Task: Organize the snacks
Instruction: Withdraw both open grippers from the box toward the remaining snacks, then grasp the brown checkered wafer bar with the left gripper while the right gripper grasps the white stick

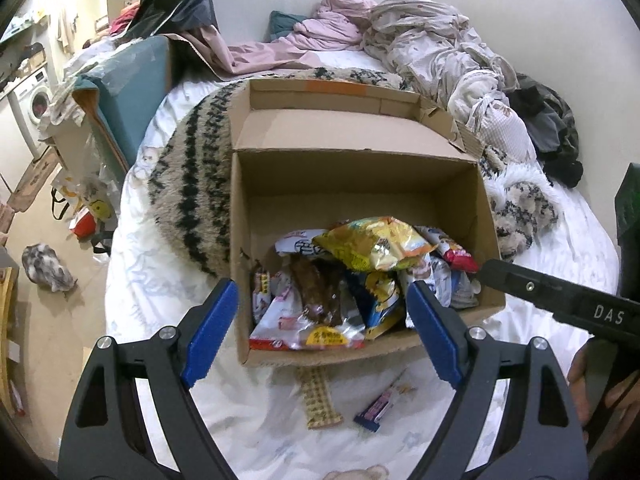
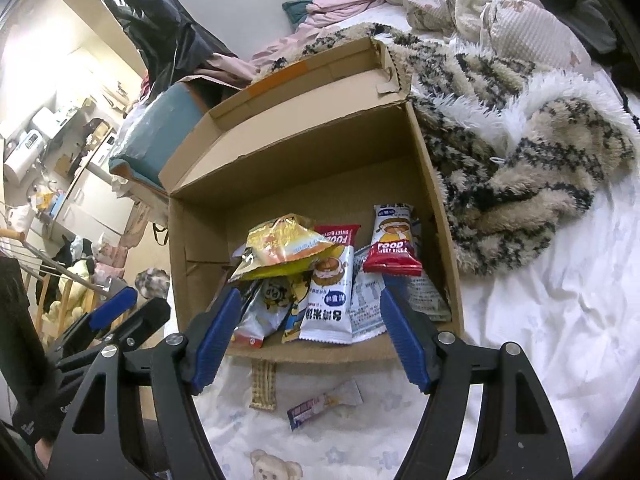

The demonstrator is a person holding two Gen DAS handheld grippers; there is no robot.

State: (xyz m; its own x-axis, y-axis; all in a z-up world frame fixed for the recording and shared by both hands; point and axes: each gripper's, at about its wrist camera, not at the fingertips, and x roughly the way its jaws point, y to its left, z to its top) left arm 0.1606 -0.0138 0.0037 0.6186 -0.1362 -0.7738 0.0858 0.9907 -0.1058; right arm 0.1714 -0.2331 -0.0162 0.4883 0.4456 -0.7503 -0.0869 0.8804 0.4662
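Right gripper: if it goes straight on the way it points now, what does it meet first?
Probably the white snack packet lying in the cardboard box, seen between the open fingers of the right gripper; depth is unclear.

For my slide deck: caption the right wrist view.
Open right gripper above cardboard box of snack packets; two snacks lie outside on the bedsheet.

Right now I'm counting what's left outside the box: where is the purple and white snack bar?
The purple and white snack bar lies on the white sheet just in front of the cardboard box, right of the tan wafer pack.
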